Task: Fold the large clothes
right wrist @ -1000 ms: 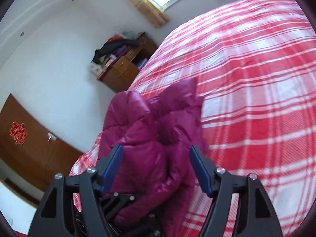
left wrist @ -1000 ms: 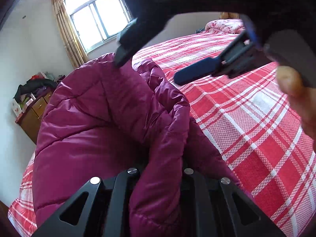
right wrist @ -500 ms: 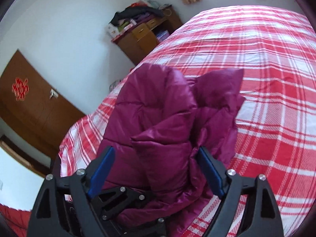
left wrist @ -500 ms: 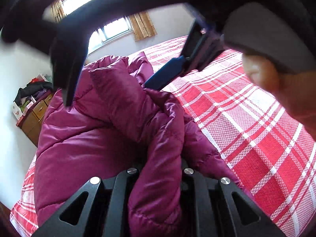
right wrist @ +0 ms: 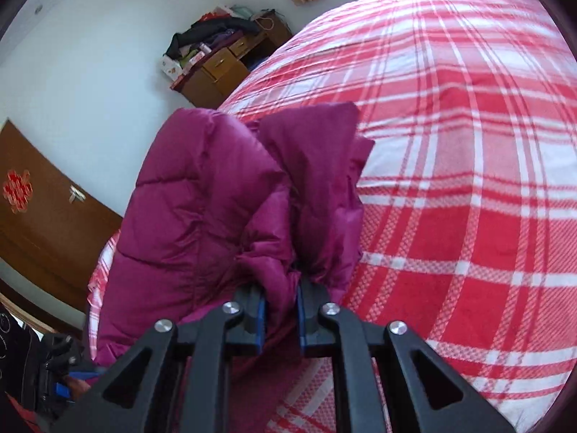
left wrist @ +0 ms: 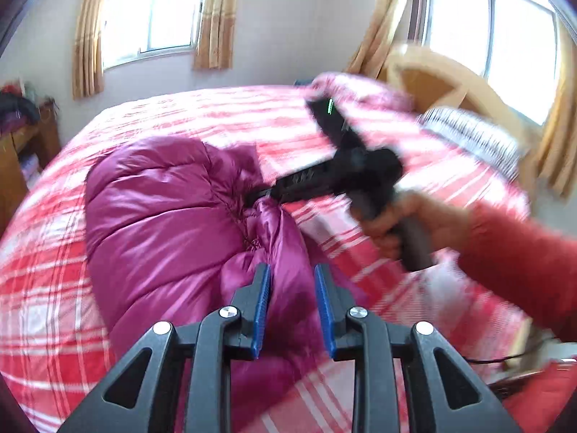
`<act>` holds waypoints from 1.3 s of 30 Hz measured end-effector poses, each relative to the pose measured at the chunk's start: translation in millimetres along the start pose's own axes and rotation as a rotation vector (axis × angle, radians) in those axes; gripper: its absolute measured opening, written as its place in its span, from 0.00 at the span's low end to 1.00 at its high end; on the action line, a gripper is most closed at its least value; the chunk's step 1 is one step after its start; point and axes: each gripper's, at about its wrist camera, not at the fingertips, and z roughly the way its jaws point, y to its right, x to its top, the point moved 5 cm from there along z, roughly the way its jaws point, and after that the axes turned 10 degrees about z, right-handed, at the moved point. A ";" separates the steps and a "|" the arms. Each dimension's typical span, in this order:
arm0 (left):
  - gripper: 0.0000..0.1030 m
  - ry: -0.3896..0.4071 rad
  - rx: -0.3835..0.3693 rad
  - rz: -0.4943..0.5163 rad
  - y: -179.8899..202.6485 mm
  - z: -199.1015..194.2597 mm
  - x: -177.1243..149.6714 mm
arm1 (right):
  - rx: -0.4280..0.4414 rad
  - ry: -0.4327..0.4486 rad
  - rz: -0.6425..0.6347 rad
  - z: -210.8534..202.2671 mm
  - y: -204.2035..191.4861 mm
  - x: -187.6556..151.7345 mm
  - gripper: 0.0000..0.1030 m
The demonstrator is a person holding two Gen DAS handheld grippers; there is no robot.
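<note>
right wrist view: jacket folds bury the right tongs' tips.

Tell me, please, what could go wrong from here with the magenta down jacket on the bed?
1. The right gripper pinches only a small bunch of the puffy jacket; slick fabric could slip out if pulled.
2. The left gripper has its jaws apart around a ridge of the jacket, not clamped, so that side may sag or unfold.
3. The jacket lies near the edge of the bed; a tug that way might drag it off.
</note>
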 end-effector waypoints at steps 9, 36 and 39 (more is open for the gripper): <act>0.26 0.051 0.106 -0.237 -69.2 5.3 35.2 | 0.114 0.020 0.092 6.0 14.0 -2.6 0.11; 0.47 -0.104 -0.116 -0.170 -3.2 27.0 7.6 | -0.114 0.052 -0.065 -42.1 -5.9 -6.2 0.40; 0.51 -0.031 -0.016 -0.195 -37.4 2.2 23.3 | -0.201 0.118 -0.156 -52.4 -24.2 1.1 0.40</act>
